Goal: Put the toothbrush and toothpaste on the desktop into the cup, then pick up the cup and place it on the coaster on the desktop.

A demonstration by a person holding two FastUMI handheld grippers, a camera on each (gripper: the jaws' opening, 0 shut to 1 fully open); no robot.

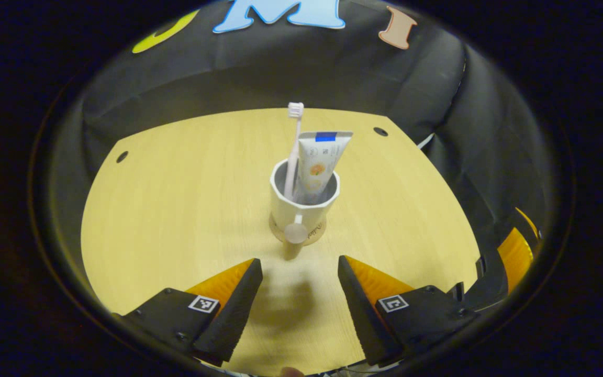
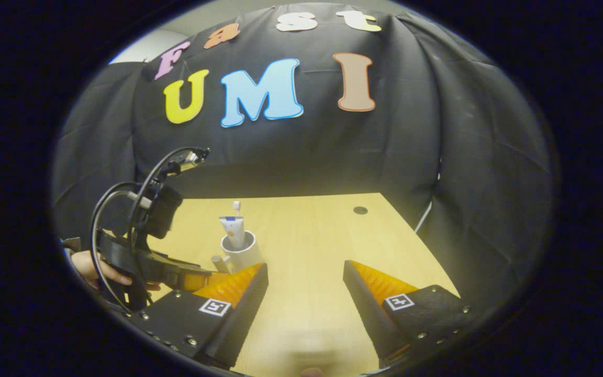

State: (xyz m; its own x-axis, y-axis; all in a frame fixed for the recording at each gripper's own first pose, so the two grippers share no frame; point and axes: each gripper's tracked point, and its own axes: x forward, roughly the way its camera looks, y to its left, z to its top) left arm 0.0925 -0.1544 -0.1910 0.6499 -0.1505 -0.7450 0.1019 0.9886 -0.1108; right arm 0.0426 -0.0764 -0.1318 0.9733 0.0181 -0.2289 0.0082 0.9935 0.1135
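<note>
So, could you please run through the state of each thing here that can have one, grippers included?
Cup: upright on the coaster, free of both grippers.
Toothbrush: standing in the cup, bristles up.
Toothpaste: standing in the cup, crimped end up.
Coaster: flat on the desktop, under the cup.
Left gripper: open, holding nothing, just short of the cup.
Right gripper: open, holding nothing, over bare desktop.

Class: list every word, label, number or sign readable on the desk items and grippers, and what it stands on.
Toothpaste: print on the tube, too small to read.
Cup: script near its base, blurred.
Left gripper: square code markers, no words.
Right gripper: the same kind of markers, no words.
No text here reads clearly.
</note>
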